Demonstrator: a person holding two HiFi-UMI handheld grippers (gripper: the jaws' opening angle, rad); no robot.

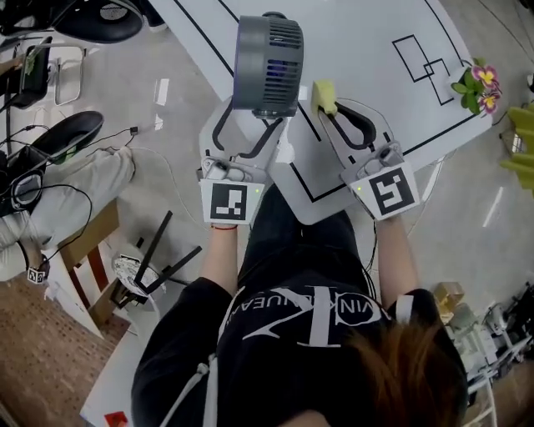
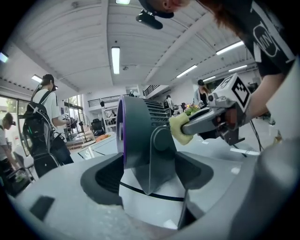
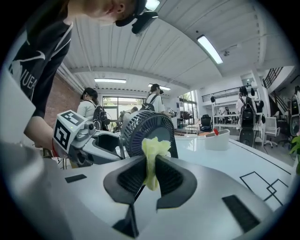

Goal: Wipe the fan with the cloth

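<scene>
Right claw (image 3: pixel 149 165) clamps yellow cloth (image 3: pixel 152 147) at fan (image 1: pixel 267 62) grille near tabletop's (image 1: pixel 367 25) left edge, left claw (image 1: pixel 250 123) wide astride the stand (image 2: pixel 150 161), not gripping; we judge wiping barely started, most surfaces left.

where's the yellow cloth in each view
Head view: upper middle, cloth just right of the fan.
Left gripper view: right of centre, cloth beside the fan's back.
Right gripper view: centre, cloth pinched in the right gripper, fan behind.
Shared landmark: the fan.
</scene>
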